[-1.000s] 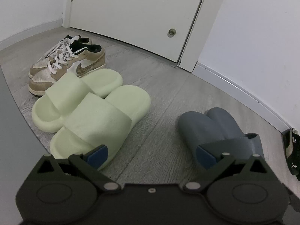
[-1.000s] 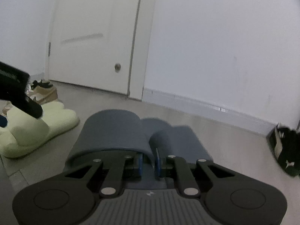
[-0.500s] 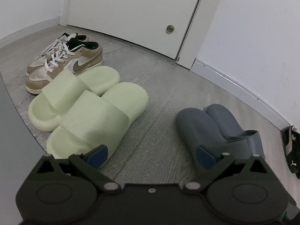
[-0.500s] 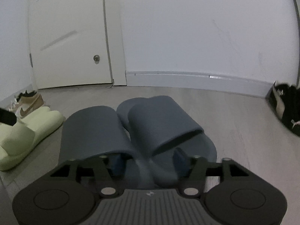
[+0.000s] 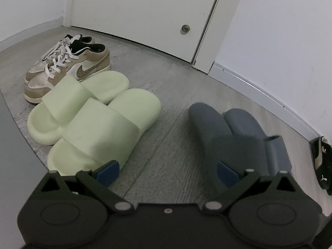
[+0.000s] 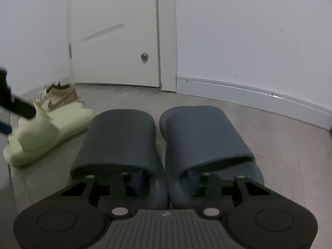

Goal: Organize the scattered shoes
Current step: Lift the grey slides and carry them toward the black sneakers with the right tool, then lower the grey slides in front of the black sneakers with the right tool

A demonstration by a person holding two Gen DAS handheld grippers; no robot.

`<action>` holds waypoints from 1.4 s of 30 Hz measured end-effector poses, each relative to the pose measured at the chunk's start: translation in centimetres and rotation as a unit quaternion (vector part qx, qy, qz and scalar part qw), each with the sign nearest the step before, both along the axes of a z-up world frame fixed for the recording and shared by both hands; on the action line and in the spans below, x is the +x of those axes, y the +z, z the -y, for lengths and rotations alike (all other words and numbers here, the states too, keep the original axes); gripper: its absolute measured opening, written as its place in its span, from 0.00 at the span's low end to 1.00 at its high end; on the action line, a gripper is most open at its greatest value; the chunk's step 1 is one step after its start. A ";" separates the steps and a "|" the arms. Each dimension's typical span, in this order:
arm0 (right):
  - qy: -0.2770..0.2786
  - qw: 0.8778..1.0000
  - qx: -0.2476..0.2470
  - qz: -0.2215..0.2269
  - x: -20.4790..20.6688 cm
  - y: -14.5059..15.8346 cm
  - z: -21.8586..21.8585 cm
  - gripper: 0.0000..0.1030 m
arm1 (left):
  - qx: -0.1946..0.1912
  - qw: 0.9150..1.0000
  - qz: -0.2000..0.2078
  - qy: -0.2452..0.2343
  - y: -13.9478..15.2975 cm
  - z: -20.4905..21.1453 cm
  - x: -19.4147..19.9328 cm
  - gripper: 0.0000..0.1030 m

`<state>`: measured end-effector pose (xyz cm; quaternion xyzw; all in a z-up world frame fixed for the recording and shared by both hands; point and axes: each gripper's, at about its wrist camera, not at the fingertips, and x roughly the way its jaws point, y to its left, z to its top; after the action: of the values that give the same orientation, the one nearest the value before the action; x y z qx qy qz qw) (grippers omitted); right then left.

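Note:
Two dark blue-grey slides [image 6: 157, 145] lie side by side on the grey floor, also in the left wrist view [image 5: 232, 132]. My right gripper [image 6: 164, 181] is open, one fingertip under each slide's strap at the heel ends. My left gripper [image 5: 167, 172] is open and empty above the floor, between the blue pair and a pale green pair of slides [image 5: 93, 120]. A tan and white pair of sneakers [image 5: 66, 66] stands beyond the green slides, near the door.
A white door [image 5: 145, 10] and white wall with baseboard [image 5: 259, 87] close the far side. A black and white shoe [image 5: 323, 161] lies at the far right by the wall. A grey surface [image 5: 14, 166] edges the left.
My right gripper opened from shut on the two blue slides' inner edges. The slides now lie flat and parallel, a fingertip under each strap. The left gripper barely moved.

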<state>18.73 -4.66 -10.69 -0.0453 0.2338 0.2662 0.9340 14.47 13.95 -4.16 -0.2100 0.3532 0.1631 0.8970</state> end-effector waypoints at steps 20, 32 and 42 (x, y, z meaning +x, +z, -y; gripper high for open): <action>-0.152 0.983 0.018 0.104 -5.1 10.4 10.3 0.25 | 0.102 0.993 0.050 -0.033 2.8 3.3 -0.2 0.99; -0.390 0.920 0.022 0.045 -7.3 9.6 23.7 0.27 | 0.072 0.983 0.104 -0.130 3.9 6.8 -1.6 0.99; -0.450 0.892 0.050 -0.011 -6.1 7.0 25.9 0.31 | 0.036 0.987 0.104 -0.118 3.6 6.6 -1.8 0.99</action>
<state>12.62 -30.55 -3.70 0.1146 0.2260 -0.1702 0.9523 12.72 7.38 -0.54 -0.1507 0.2745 0.0463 0.9486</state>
